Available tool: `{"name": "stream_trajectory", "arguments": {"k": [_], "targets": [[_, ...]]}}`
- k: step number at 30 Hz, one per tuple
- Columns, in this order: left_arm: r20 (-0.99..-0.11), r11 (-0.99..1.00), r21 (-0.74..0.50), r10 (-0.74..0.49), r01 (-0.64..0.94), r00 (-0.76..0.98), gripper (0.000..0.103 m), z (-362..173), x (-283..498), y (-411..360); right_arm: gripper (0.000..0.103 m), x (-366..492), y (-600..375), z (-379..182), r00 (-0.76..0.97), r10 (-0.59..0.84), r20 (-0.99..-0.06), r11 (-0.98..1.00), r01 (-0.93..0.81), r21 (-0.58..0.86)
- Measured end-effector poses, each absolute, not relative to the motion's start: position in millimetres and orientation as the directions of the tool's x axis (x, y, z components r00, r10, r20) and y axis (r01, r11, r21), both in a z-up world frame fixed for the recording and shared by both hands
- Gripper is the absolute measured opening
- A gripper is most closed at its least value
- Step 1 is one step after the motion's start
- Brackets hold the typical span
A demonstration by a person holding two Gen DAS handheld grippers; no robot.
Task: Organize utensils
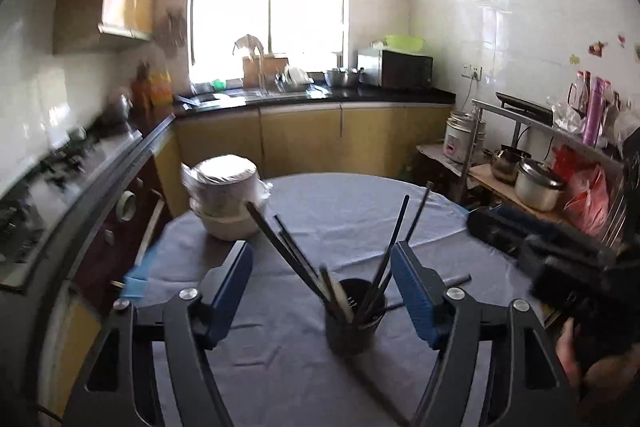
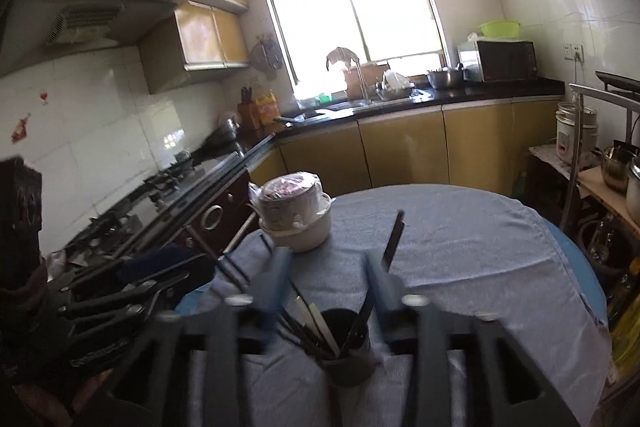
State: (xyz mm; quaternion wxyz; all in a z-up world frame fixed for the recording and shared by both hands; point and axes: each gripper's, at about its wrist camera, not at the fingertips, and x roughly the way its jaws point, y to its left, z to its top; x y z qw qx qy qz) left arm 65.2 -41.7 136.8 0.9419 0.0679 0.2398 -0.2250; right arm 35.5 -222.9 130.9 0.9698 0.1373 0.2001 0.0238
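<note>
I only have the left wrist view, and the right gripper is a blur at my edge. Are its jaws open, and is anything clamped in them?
Observer: The right gripper has its jaws apart and nothing clamped. The dark round utensil cup stands low between them, and I see no pad pressing on it.
Operator: Is there a place for knives anywhere? My far-left corner is smeared.
Observer: Yes, a brown knife block with dark handles sticking up stands there, right beside the yellow bottle.
</note>
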Motion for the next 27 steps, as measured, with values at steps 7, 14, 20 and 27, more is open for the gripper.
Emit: {"name": "stream_trajectory", "arguments": {"k": [7, 14, 20, 27], "targets": [[-0.576, 0.929, 0.021, -0.292, 0.37, 0.764, 0.088, 97, 9, -26, 0.059, -28, -222, 109, 0.886, 0.113, -0.45, 0.96, 0.018, 0.278], [-0.69, 0.96, 0.084, -0.138, 0.268, 0.71, 0.088, 31, 5, -22, 0.059, -49, -216, 53, 0.811, 0.122, -0.573, 0.955, 0.061, 0.29], [-0.677, 0.97, 0.093, -0.103, 0.224, 0.729, 0.088, 10, 46, -32, 0.059, -27, -222, 17, 0.811, 0.127, -0.571, 0.946, 0.073, 0.315], [-0.732, 0.961, 0.149, -0.052, 0.233, 0.68, 0.088, -22, 116, -54, 0.059, 40, -241, -15, 0.808, 0.103, -0.58, 0.948, 0.096, 0.302]]}}
